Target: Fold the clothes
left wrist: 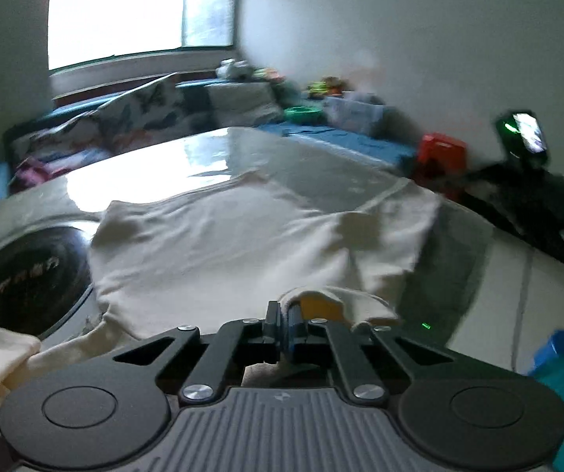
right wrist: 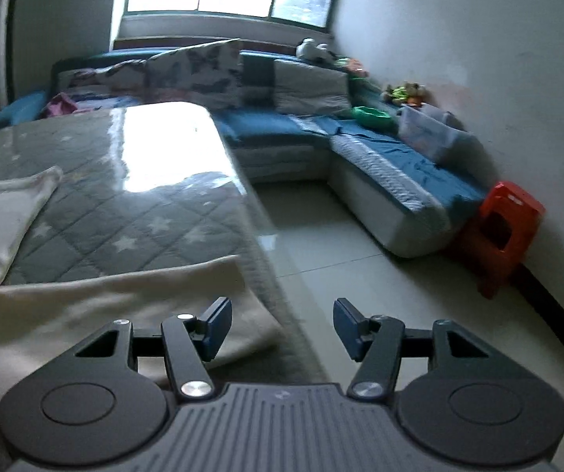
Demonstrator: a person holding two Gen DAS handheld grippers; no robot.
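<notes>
The left gripper (left wrist: 285,316) has its jaws drawn together on a fold of the cream garment (left wrist: 242,232), a bunched edge of which rises over and just right of the pinch. Ahead of the fingers, the rest of the garment lies spread across the table (left wrist: 203,153), one sleeve reaching forward and to the right. More cream cloth hangs down below and to the left of the gripper body. Left of the tool, a round dark appliance (left wrist: 22,271) sits on the table beside the cloth. Far ahead stand a blue sofa (left wrist: 321,133) and a bright window (left wrist: 136,15); to the far right are a red stool (left wrist: 441,157) and a phone on a stand (left wrist: 528,135).

In the right wrist view, the right gripper (right wrist: 282,328) holds its jaws wide apart with nothing between them. Its left finger (right wrist: 217,326) hovers over the near edge of the cream garment (right wrist: 97,306), while the right finger is over the floor (right wrist: 360,244) past the table's edge. The garment stretches left of the tool over the star-quilted table cover (right wrist: 124,212). Ahead and to the right are the sofa (right wrist: 400,157) and the red stool (right wrist: 504,224).
</notes>
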